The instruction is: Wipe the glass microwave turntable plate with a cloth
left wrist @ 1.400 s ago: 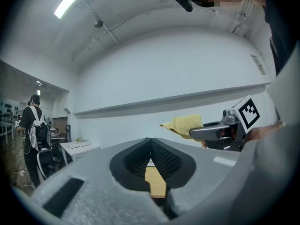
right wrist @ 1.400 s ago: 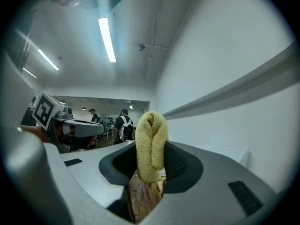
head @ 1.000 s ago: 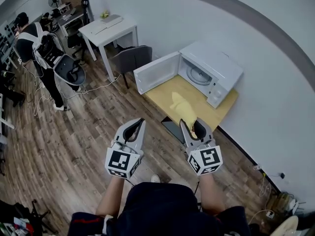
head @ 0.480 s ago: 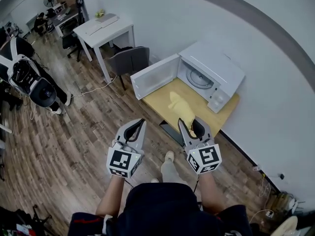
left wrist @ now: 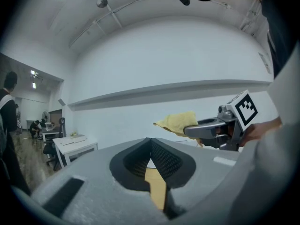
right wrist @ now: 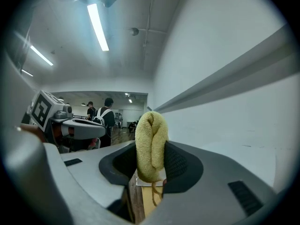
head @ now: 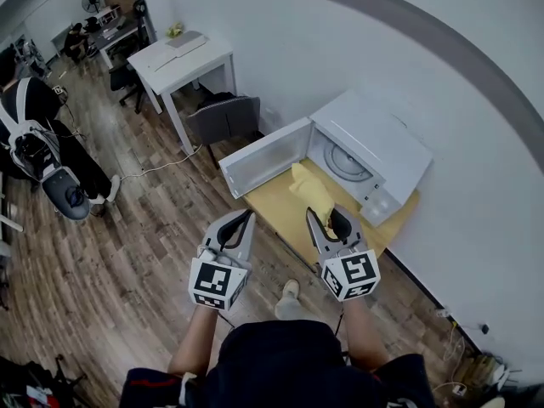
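A white microwave (head: 374, 147) stands on a small wooden table (head: 276, 204) against the wall, its door (head: 262, 168) swung open to the left. The glass turntable plate (head: 344, 165) lies inside the cavity. My right gripper (head: 318, 216) is shut on a folded yellow cloth (head: 310, 190), which sticks out past the jaws (right wrist: 151, 146) and hangs over the table's near part. My left gripper (head: 241, 219) is shut and empty (left wrist: 150, 140), level beside the right one, short of the table. From the left gripper view the cloth (left wrist: 179, 122) and the right gripper (left wrist: 220, 128) show to the right.
A grey chair (head: 225, 117) and a white desk (head: 183, 53) stand left of the microwave along the wall. A person with equipment (head: 38, 147) stands at the far left on the wooden floor (head: 127, 228). Cables lie by the wall at lower right.
Both grippers have advanced together toward the table and microwave, which now sit closer beneath them. The cloth stays gripped. The person at the left has shifted.
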Action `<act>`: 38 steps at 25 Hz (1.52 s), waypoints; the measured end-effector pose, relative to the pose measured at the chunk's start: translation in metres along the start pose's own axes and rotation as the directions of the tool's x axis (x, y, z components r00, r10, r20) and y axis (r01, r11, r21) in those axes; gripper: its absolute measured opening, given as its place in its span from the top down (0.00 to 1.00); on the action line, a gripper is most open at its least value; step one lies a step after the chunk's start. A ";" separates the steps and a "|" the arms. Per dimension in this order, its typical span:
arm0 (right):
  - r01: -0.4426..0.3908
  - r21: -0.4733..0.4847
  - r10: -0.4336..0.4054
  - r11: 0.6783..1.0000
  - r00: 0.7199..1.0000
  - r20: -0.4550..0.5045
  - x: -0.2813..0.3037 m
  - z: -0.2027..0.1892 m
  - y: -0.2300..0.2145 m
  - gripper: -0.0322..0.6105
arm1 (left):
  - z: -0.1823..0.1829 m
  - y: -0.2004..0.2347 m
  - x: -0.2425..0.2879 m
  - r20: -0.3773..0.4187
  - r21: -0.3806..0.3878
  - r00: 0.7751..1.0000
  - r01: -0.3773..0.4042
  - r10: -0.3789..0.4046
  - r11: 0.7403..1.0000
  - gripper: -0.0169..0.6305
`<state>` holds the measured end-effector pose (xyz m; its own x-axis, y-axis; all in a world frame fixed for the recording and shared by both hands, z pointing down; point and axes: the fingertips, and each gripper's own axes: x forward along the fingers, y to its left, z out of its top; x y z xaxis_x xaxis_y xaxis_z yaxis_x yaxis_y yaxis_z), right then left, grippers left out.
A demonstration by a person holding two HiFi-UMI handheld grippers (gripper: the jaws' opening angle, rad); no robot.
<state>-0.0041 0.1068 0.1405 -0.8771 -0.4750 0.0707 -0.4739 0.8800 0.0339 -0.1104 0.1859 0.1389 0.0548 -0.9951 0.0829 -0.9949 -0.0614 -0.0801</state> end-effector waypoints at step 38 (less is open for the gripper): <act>0.101 0.104 -0.094 0.989 0.993 -0.066 0.074 -0.045 -0.161 0.74 | -0.027 -0.023 0.201 -0.099 0.055 0.976 0.199 -0.193 0.978 0.95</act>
<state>0.0105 -0.0699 0.1847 -0.8215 -0.5547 0.1324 -0.5654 0.8224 -0.0628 -0.0789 -0.0101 0.1843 0.2374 -0.9517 0.1948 -0.9579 -0.2627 -0.1160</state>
